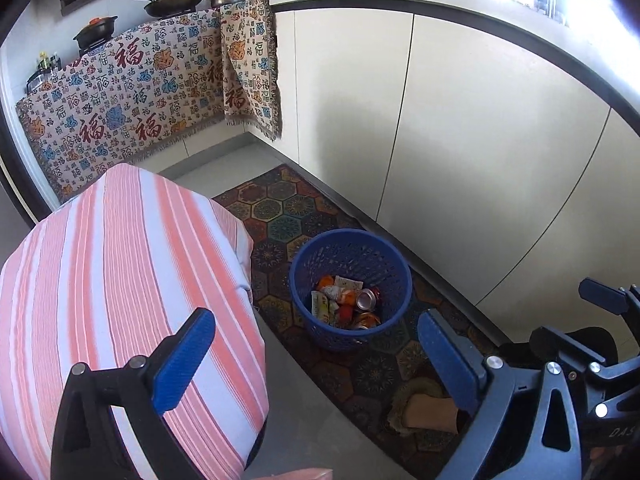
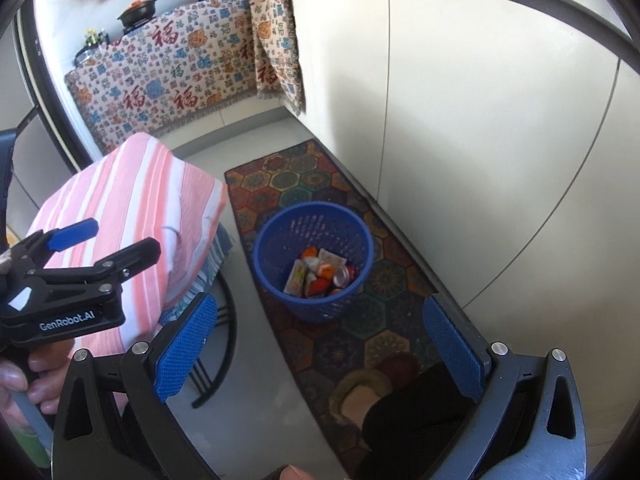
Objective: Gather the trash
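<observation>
Trash lies gathered in the blue basket, which stands on the patterned rug near the cream cabinet doors: crushed cans, wrappers and orange scraps sit at its bottom, well below the rim. Both claws hang above the floor with nothing in them. The left gripper has its blue pads spread wide, the basket showing in the gap between them but well beyond the tips. The right gripper is likewise wide apart and empty, and from its camera the left one appears at the left edge, held in a hand over the pink striped cloth that covers a table.

Judging by this, a drop into the basket looks finished and the step in hand is the search for the next piece. No loose trash shows on the rug, the grey floor or the striped cloth; a slipper near the bottom of the rug is footwear, not litter. The next move probably calls for turning the cameras away from the basket toward parts of the room not in view, keeping the pads apart until something worth picking up appears.
</observation>
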`<action>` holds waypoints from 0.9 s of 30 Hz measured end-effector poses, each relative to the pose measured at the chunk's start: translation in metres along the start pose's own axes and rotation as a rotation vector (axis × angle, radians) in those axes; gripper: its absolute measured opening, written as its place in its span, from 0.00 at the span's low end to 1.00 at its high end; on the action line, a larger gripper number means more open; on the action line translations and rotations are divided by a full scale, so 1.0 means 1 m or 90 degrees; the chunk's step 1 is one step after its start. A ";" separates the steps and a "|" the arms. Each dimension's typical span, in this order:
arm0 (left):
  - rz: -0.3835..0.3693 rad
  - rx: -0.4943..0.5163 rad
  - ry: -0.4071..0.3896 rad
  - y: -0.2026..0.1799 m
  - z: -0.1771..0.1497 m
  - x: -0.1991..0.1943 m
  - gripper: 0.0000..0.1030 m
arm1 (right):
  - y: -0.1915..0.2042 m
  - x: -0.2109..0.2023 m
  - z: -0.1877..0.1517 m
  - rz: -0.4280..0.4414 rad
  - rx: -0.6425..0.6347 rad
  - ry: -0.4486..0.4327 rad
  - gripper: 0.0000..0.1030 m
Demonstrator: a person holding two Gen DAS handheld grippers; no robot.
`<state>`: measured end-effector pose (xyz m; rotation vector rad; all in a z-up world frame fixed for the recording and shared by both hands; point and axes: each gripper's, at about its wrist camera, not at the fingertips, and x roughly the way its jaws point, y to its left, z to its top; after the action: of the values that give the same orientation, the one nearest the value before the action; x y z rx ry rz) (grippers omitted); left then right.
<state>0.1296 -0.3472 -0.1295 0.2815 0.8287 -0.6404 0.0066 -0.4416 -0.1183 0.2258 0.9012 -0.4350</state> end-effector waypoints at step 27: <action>-0.003 0.008 0.012 -0.004 0.000 0.004 1.00 | -0.001 0.000 0.000 -0.004 0.006 0.012 1.00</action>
<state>0.1290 -0.3519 -0.1330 0.2966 0.8435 -0.6484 0.0058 -0.4423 -0.1185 0.2357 0.9182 -0.4431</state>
